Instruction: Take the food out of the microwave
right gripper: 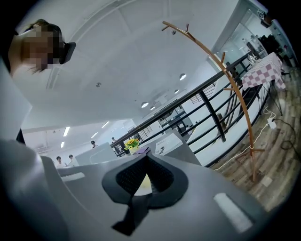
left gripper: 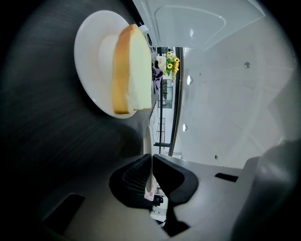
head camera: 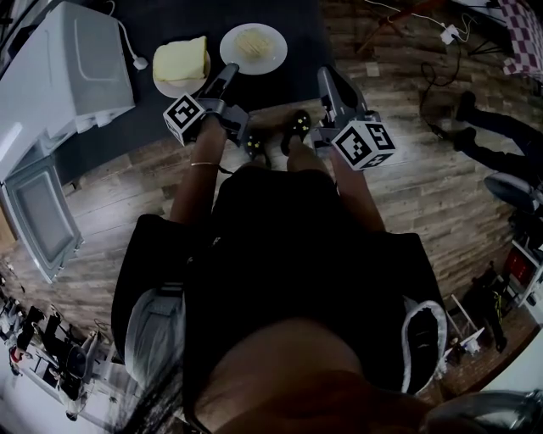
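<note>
Rim of the white plate (left gripper: pixel 89 56) sits pinched between the left gripper's (left gripper: pixel 151 157) closed jaws. Its thick, pale-yellow bread slab (left gripper: pixel 134 70), golden-crusted, is outside the open microwave (head camera: pixel 72 63). Jaws of the right gripper (right gripper: pixel 145 162) meet, empty.

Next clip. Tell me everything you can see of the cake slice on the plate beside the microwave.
The cake is a thick, soft-looking pale yellow slab with a golden-brown crust on one face. It rests on a round white plate on the dark table, right beside the white microwave, outside it. Only that plate touches it: the left gripper, shut on the rim of the other plate, is nearby but apart.
</note>
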`<state>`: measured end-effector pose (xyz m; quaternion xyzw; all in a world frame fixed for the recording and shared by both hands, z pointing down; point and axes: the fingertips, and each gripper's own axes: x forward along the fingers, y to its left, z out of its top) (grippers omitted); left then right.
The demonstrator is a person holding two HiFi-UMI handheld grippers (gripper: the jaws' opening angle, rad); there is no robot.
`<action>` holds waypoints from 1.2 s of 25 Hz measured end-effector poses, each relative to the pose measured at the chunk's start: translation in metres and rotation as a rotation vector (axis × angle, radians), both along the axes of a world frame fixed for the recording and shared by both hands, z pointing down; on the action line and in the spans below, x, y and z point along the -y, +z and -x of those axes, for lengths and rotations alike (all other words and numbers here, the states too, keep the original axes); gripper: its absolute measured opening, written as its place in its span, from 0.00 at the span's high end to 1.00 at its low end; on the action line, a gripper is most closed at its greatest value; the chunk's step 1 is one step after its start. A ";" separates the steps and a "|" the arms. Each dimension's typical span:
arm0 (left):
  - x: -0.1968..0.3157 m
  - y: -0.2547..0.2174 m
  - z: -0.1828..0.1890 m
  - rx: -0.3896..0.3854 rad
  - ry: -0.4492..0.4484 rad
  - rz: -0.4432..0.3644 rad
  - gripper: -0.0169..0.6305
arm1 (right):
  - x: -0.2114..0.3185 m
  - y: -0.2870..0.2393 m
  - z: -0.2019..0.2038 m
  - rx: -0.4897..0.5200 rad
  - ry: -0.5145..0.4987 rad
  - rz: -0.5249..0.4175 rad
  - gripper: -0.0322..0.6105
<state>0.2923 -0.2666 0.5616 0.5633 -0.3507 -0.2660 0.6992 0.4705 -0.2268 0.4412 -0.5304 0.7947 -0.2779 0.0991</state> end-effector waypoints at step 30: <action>0.000 0.010 0.006 0.282 0.045 0.058 0.95 | 0.003 -0.004 0.005 0.035 -0.044 -0.019 0.95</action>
